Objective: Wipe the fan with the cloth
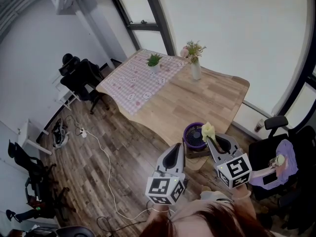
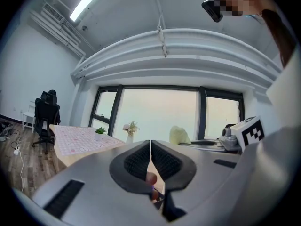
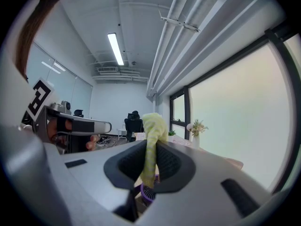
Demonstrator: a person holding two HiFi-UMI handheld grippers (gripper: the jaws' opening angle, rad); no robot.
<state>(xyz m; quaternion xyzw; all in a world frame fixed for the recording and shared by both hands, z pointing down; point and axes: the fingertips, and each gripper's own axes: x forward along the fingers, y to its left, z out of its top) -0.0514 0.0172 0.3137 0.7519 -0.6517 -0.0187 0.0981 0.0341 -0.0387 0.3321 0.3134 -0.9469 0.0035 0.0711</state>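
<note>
The person is holding both claws out in front, nearly level and side by side, pointing toward 12 o'clock at the near edge of the tabletop [image 1: 212,100]. The left claw [image 1: 176,147] is sitting at the fan's [image 1: 193,135] 7 o'clock, its jaws pressing together with nothing between them. The right claw [image 1: 208,138] is reaching in from the fan's 5 o'clock, pinching the yellow cloth [image 1: 208,130], which is sticking up above its tips over the fan's rim.
</note>
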